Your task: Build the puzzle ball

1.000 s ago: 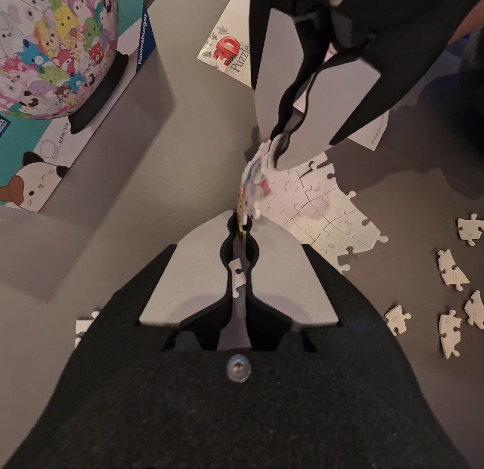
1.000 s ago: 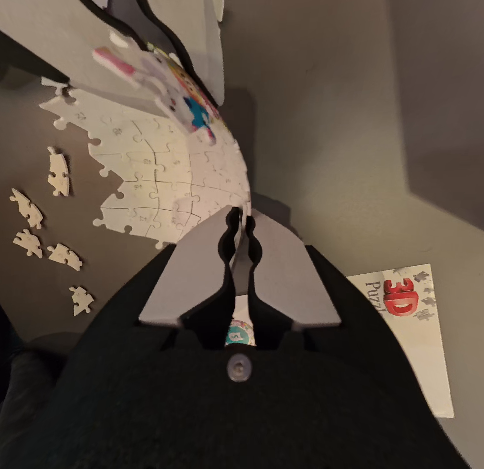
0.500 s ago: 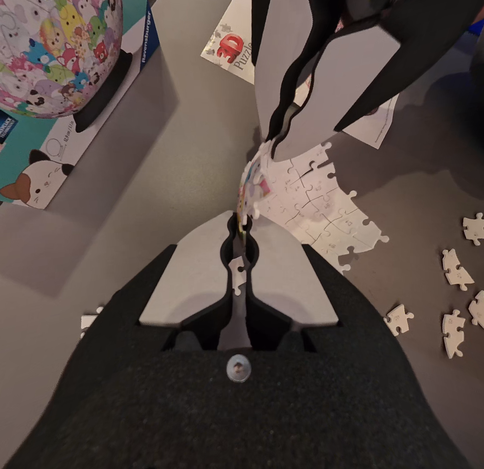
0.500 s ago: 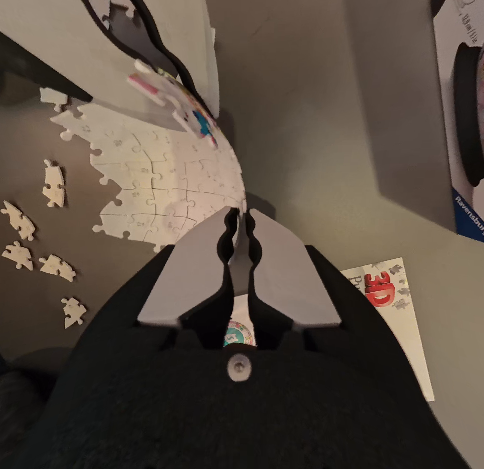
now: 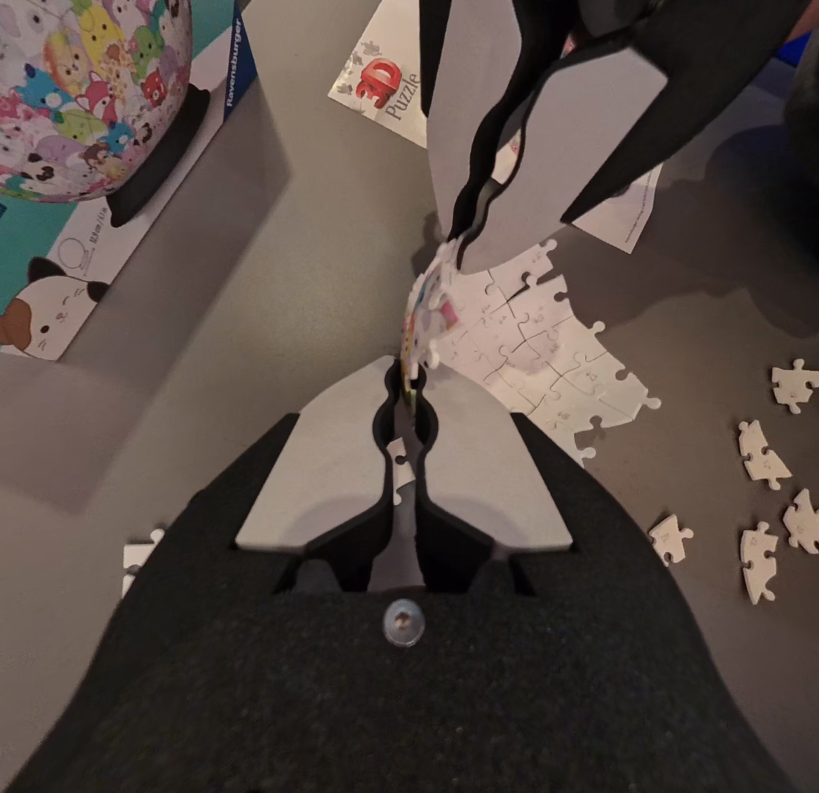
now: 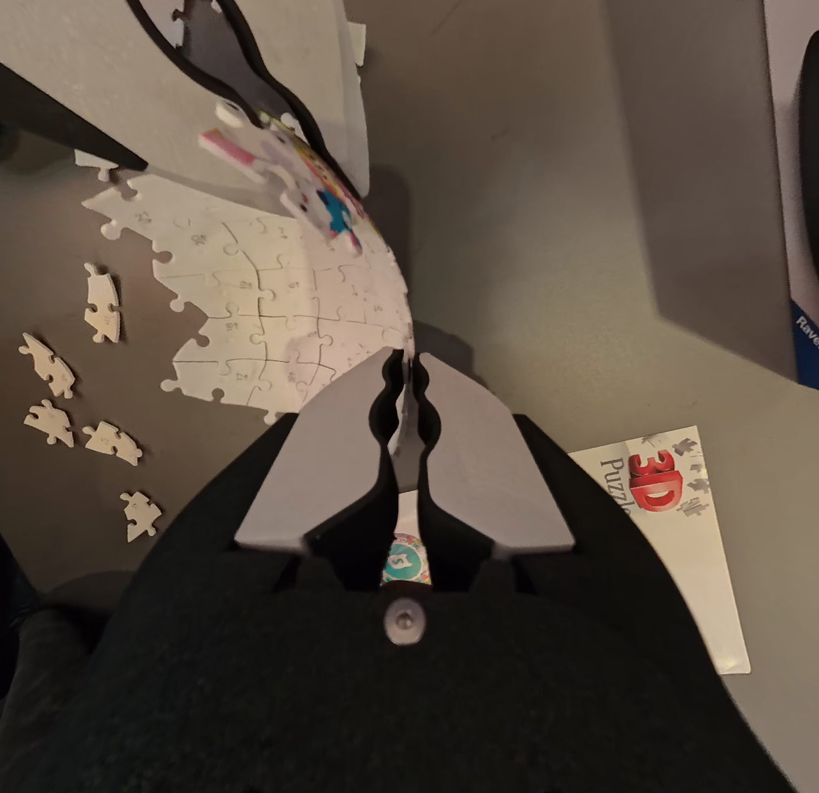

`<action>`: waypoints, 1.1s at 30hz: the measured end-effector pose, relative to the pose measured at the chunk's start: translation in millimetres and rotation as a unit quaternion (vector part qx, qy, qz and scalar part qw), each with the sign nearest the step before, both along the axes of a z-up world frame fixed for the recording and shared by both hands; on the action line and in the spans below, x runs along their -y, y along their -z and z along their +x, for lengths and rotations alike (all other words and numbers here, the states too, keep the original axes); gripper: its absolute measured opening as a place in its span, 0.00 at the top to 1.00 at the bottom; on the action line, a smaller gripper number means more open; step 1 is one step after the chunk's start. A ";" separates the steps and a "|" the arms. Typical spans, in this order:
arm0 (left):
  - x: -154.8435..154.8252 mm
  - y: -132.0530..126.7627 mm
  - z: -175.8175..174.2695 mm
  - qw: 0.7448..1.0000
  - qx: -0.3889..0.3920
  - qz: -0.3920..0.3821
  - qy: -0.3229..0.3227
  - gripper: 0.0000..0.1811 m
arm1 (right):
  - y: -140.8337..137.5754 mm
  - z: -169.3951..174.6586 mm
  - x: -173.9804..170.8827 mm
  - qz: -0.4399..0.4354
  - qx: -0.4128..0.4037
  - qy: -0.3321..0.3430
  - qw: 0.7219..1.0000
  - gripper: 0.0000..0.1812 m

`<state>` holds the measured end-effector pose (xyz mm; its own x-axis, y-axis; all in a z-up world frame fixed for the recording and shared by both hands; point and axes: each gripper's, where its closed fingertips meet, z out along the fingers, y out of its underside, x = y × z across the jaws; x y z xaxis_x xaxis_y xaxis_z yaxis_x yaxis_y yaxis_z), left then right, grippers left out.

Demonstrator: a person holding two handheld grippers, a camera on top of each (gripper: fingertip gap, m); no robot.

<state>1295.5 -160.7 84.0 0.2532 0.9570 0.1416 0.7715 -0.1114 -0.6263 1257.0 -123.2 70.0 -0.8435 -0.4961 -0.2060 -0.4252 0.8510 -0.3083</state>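
— What are you holding?
— My left gripper and right gripper each pinch opposite rims of the curved puzzle shell, lifted above the bench.
— And the rest?
— Loose pieces lie beside it; the puzzle box stands well apart.
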 end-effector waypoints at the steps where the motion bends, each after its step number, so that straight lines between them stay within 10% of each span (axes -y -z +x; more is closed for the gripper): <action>1: 0.4 0.5 0.1 1.000 0.000 -0.002 0.000 0.98 | 0.4 -0.4 0.7 -0.005 -0.004 -0.003 1.000 0.98; 10: 4.2 2.0 1.8 1.000 0.007 0.021 -0.015 0.98 | -14.7 -7.1 4.3 -0.056 -0.019 -0.009 0.998 0.88; 23: 15.4 -2.3 -1.2 0.997 -0.009 0.069 -0.040 0.84 | -123.7 -36.6 -7.4 -0.344 -0.036 0.139 0.928 0.88; 33: 11.7 -29.4 -4.8 0.997 -0.070 0.021 -0.017 0.90 | -56.3 16.9 -53.6 -0.377 0.080 0.157 0.910 0.89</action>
<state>1290.7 -172.5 113.4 0.2401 0.9594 0.1482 0.6798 -0.0572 -0.7311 1274.0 -69.6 126.4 -0.9570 -0.2874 -0.0390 -0.0972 0.4446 -0.8904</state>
